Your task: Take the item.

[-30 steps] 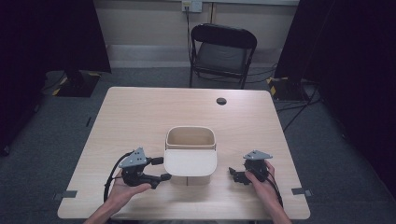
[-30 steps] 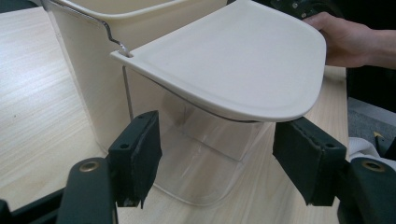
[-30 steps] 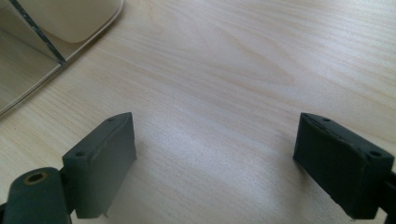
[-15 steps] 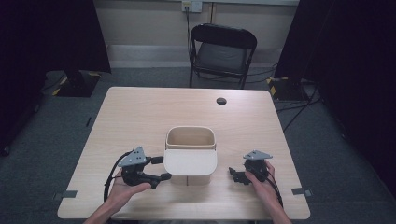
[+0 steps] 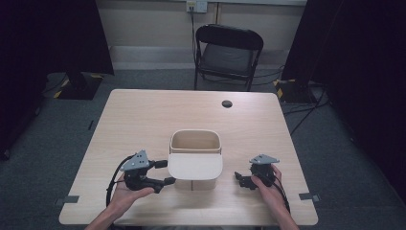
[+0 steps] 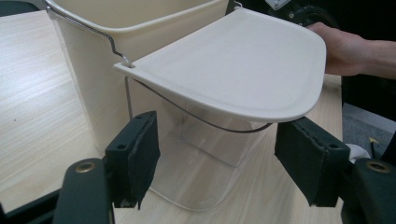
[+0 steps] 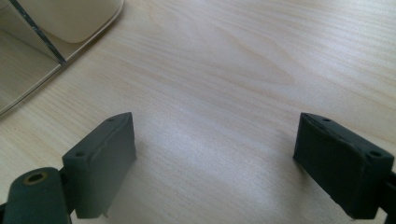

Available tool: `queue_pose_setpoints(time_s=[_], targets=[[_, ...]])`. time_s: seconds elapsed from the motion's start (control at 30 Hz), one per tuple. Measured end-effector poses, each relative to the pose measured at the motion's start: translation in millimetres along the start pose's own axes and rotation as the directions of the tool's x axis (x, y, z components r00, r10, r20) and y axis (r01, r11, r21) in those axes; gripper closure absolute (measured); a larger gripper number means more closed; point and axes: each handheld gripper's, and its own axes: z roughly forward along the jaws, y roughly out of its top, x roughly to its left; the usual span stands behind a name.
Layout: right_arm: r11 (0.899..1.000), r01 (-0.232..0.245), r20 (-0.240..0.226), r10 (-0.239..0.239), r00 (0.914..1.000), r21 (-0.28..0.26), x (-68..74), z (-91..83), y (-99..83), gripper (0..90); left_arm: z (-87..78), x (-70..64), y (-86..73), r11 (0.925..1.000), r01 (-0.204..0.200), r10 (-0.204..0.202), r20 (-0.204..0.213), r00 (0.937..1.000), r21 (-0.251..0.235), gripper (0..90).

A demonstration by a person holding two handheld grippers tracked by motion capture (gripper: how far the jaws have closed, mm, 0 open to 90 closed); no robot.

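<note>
Cream bin (image 5: 195, 143) — upright, lid (image 5: 195, 166) swung open — mid-table.

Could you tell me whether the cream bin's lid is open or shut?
Open: the lid juts out level from the bin, whose mouth is uncovered.

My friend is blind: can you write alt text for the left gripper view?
A cream bin stands on a wooden table, its flat lid swung out level toward the camera. Two open black jaws frame it from below; a hand shows behind.
</note>
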Motion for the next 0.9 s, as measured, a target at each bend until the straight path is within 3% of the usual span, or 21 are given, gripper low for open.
queue_pose_setpoints(time_s=[0.3,0.9], targets=[[1.0,0.0,0.001,0.0,1.0,0.0,0.0,0.0,0.0,12.0,-4.2,0.2,4.4,0.9997,-0.017,0.017,0.003,0.9998,-0.018,29.5],[1.0,0.0,0.0,0.0,1.0,0.0,0.0,0.0,0.0,11.9,-8.1,-0.1,12.0,0.9993,-0.003,0.003,0.004,1.0,-0.037,30.2]])
